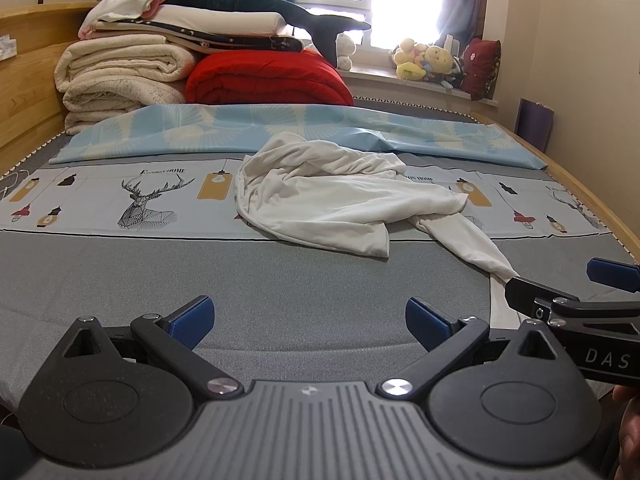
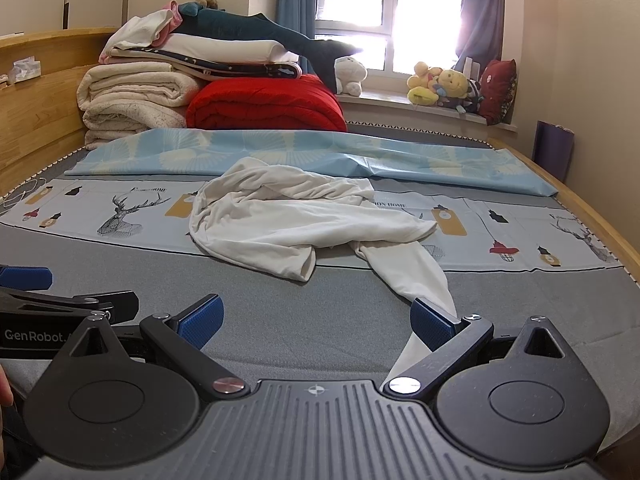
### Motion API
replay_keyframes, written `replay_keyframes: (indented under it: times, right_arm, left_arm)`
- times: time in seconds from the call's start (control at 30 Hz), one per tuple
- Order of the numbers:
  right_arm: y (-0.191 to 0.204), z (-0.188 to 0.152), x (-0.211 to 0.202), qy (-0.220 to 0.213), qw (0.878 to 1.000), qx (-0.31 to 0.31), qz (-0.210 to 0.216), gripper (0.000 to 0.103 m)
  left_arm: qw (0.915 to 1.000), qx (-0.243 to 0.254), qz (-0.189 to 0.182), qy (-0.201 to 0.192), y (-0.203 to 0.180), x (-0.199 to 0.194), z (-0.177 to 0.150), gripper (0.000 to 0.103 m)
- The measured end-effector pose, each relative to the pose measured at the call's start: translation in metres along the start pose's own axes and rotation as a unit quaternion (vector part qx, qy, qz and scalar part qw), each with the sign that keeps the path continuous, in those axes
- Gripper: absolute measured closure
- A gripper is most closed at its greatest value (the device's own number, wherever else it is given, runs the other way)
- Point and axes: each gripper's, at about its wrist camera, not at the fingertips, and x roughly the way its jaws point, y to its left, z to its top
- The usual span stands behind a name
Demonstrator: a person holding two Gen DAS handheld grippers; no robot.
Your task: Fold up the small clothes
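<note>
Crumpled white top, both grippers wide open and holding nothing

The white top (image 1: 328,196) lay bunched on the bed (image 1: 248,304), across the printed sheet (image 1: 100,200), one sleeve (image 2: 416,276) trailing toward the right gripper (image 2: 316,322); that sleeve end ran under its right-hand finger, jaws spread wide, nothing pinched; the left gripper (image 1: 308,318) was just as wide, over bare grey mattress beside it; my guess at the risk: grabbing only the sleeve tip would drag the whole bundle into a tighter twist instead of flattening it, or the thin fabric would slip out of the pads; no containers anywhere in view, just folded blankets (image 1: 120,76) stacked at the far end.
</note>
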Motion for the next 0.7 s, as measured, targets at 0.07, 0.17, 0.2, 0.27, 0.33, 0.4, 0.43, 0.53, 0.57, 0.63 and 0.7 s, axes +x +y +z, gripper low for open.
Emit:
replay_keyframes:
  times: [0.07, 0.17, 0.2, 0.27, 0.33, 0.4, 0.43, 0.53, 0.57, 0.63, 0.7]
  right_arm:
    - [0.0, 0.0, 0.0, 0.0, 1.0, 0.0, 0.0, 0.004]
    - [0.0, 0.0, 0.0, 0.0, 1.0, -0.001, 0.0, 0.004]
    - [0.0, 0.0, -0.001, -0.001, 1.0, -0.003, 0.001, 0.004]
    - [-0.001, 0.002, -0.004, -0.012, 1.0, -0.002, -0.006, 0.006]
    - [-0.009, 0.009, -0.01, -0.027, 0.999, 0.014, -0.013, 0.011]
    - [-0.023, 0.022, -0.016, -0.044, 0.999, 0.028, -0.013, 0.018]
    - [-0.031, 0.03, -0.019, -0.057, 0.998, 0.035, -0.016, 0.023]
    - [-0.057, 0.047, -0.023, -0.096, 0.994, 0.04, -0.027, 0.038]
    - [-0.065, 0.049, -0.019, -0.104, 0.993, 0.033, -0.038, 0.045]
    - [-0.079, 0.043, -0.007, -0.111, 0.992, 0.025, -0.054, 0.051]
    - [-0.091, 0.028, 0.011, -0.088, 0.993, 0.033, -0.066, 0.061]
  left_arm:
    - [1.0, 0.0, 0.0, 0.0, 0.0, 0.0, 0.0, 0.001]
    - [1.0, 0.001, -0.003, -0.002, 0.0, -0.001, 0.0, 0.001]
    - [1.0, 0.004, -0.004, -0.005, -0.001, 0.001, -0.003, 0.001]
    - [0.9998, 0.01, 0.001, -0.018, -0.003, 0.0, -0.007, 0.001]
    - [0.9994, 0.015, 0.002, -0.031, -0.002, -0.001, -0.008, 0.004]
    - [0.9989, 0.021, 0.005, -0.042, -0.001, -0.002, -0.01, 0.02]
    - [0.9972, 0.035, 0.01, -0.065, -0.002, -0.004, -0.007, 0.027]
    - [0.9979, 0.042, 0.002, -0.049, -0.005, 0.0, -0.007, 0.055]
    - [0.9981, 0.045, -0.001, -0.043, -0.006, 0.003, -0.007, 0.061]
    - [0.9981, 0.05, -0.009, -0.034, -0.008, 0.006, -0.007, 0.068]
    - [0.9984, 0.05, -0.018, -0.019, -0.009, 0.01, -0.007, 0.069]
